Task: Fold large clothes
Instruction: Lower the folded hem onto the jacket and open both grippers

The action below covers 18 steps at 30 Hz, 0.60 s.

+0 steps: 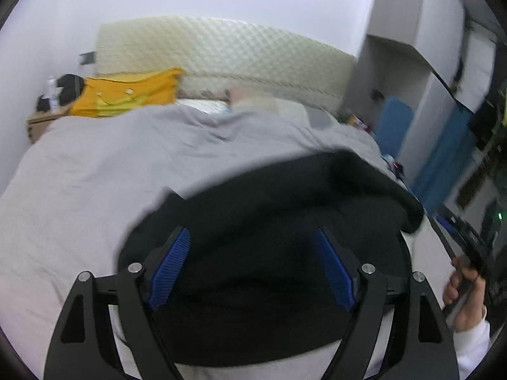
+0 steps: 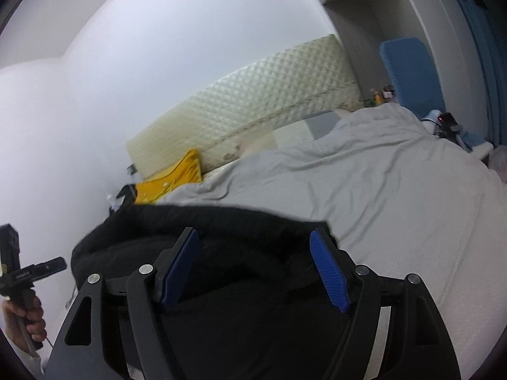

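A large black garment (image 1: 272,209) lies bunched on the grey bed cover (image 1: 95,164). My left gripper (image 1: 252,237) is open, its blue pads (image 1: 172,269) wide apart over the black cloth, holding nothing. In the right wrist view the same black garment (image 2: 221,221) fills the lower frame. My right gripper (image 2: 255,237) is open too, its blue pads (image 2: 329,272) spread above the cloth. The right hand with its gripper handle shows at the right edge of the left wrist view (image 1: 465,278). The left hand shows at the left edge of the right wrist view (image 2: 22,307).
A quilted cream mattress (image 1: 221,53) leans on the wall behind the bed. A yellow cloth (image 1: 126,95) lies at the bed's far left by a cardboard box (image 1: 38,123). A blue chair (image 2: 408,72) and blue curtain (image 1: 450,155) stand to the right.
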Each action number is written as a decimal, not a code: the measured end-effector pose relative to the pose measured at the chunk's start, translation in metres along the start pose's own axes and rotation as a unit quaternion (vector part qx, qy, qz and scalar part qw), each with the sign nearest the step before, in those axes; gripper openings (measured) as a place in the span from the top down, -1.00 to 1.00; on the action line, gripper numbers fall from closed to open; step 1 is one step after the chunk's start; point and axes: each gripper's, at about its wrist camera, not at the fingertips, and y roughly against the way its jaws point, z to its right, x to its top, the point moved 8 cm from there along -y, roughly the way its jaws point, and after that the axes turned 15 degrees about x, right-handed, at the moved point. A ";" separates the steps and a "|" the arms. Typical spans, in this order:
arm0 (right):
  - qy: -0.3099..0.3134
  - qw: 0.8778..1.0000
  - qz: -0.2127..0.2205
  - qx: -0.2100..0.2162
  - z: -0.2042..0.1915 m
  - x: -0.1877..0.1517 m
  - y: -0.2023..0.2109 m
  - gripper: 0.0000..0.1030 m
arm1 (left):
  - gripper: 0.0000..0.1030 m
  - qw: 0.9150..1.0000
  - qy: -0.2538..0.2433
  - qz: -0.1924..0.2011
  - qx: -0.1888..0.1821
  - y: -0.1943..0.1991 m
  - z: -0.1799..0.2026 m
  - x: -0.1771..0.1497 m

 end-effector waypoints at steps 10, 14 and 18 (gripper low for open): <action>0.060 0.993 -0.103 -0.002 -0.032 -0.069 -0.052 -0.39 | -0.57 0.998 -0.029 -0.058 -0.008 -0.048 0.040 -0.046; 0.067 0.989 -0.132 -0.013 -0.031 -0.087 -0.082 -0.41 | -0.57 0.998 -0.029 -0.055 0.000 -0.063 0.040 -0.044; 0.078 0.989 -0.121 -0.019 -0.032 -0.078 -0.101 -0.49 | -0.57 0.999 -0.024 -0.024 0.030 -0.074 0.035 -0.027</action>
